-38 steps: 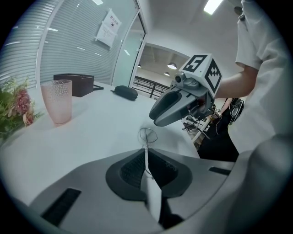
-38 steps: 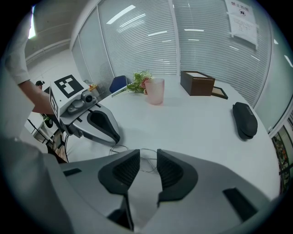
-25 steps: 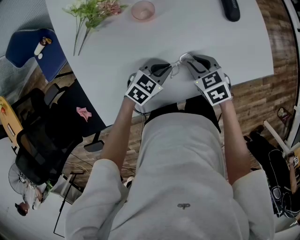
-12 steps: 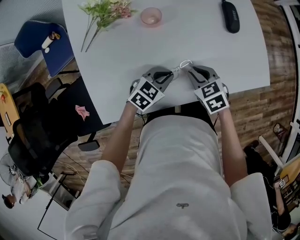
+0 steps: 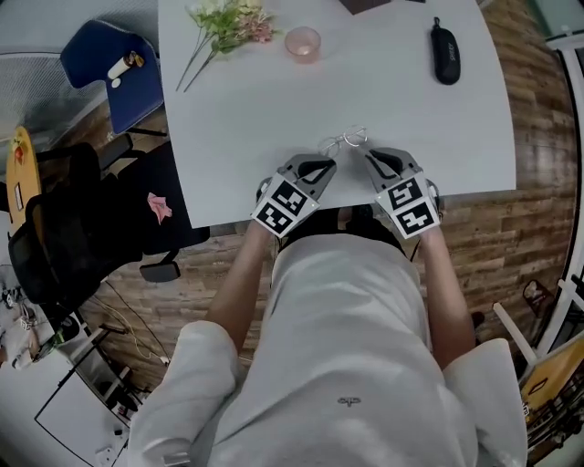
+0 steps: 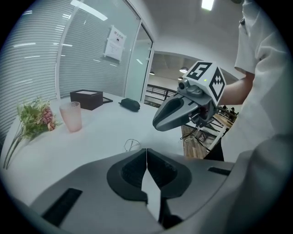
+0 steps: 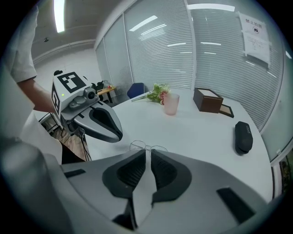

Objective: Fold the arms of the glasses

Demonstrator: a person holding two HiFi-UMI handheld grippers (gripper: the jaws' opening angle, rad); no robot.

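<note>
The glasses [image 5: 345, 140] lie on the white worktop [image 5: 246, 109] near its edge on my side, just beyond the tips of both tools and touched by neither. The left tool [image 5: 319, 168] is fully closed with nothing in it. The right tool [image 5: 380, 160] has just been closing and now shows only a thin slit between its jaws, also with nothing in it. The frame is thin wire and small in every view, so I cannot tell whether both arms are folded flat, and that is my first worry: I could call the job done while one arm sits half sprung. If I have to go back in, both tools must open first. Driving near-closed tips at a light frame would only push it across the smooth worktop, and the near edge is close enough that a push towards me could send it to the floor. The lenses face the tips in the right gripper view, so a careless approach risks pressing or scratching the glass instead of catching an arm. Squeezing the wire hard or twisting at the hinge could bend it. The two tools also sit close together, angled towards each other, and could knock one another if I move both at once. The pink cup [image 5: 303, 43], flowers [image 5: 228, 20] and black case [image 5: 445, 53] are well apart and pose no hazard.
</note>
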